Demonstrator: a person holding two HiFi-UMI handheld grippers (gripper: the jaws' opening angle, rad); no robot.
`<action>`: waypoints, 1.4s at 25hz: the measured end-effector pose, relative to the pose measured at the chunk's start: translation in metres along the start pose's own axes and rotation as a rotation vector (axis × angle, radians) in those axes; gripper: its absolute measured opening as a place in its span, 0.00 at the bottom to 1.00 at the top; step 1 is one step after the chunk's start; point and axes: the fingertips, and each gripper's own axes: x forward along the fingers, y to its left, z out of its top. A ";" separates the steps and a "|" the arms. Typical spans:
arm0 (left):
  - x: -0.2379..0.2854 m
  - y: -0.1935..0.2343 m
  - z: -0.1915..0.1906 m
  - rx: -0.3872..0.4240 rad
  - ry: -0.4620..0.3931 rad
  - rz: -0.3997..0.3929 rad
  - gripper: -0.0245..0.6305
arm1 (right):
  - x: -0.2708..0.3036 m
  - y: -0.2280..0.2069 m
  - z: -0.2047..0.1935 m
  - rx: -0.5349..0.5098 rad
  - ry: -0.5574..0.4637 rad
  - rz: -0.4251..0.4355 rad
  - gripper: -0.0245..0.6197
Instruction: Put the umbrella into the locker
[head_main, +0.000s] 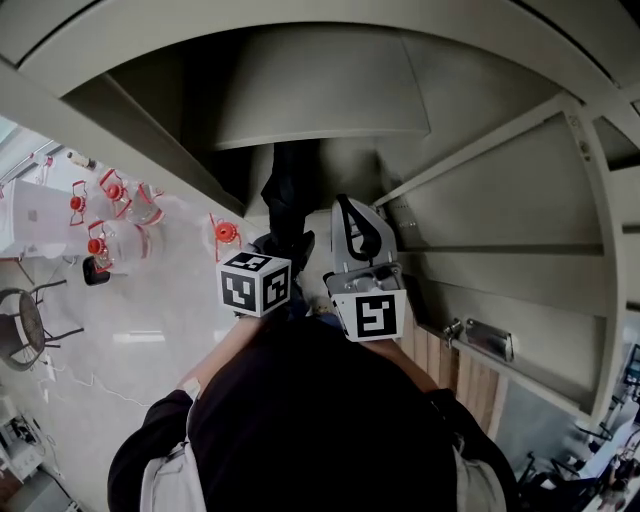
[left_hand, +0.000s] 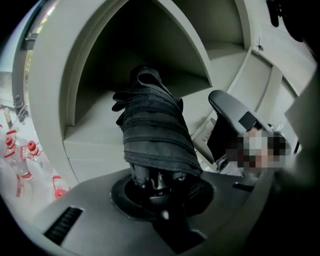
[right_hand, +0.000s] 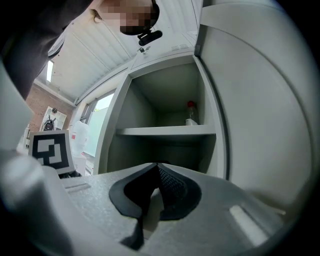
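Folded black umbrella (left_hand: 155, 135) before open grey metal locker (right_hand: 165, 131)
Left gripper (left_hand: 160, 187) clamps it; right gripper's (right_hand: 156, 172) jaws meet, empty.

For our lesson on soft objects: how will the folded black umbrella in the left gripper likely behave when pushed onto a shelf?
The umbrella shows loose, creased fabric folds, so its outside probably bunches when pushed. Held at one end by the left gripper, it stands out straight, so a stiff core seems likely. Its rounded bundle might roll on the flat locker shelf.
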 end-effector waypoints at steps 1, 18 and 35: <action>0.001 0.001 0.001 -0.015 0.006 -0.010 0.15 | 0.002 0.000 0.001 0.000 -0.004 -0.007 0.04; 0.011 -0.004 0.009 -0.266 -0.015 -0.095 0.48 | 0.009 0.007 0.015 -0.013 -0.023 0.099 0.04; -0.074 -0.006 -0.005 -0.239 -0.186 -0.050 0.53 | -0.008 0.026 0.018 -0.001 -0.054 0.227 0.04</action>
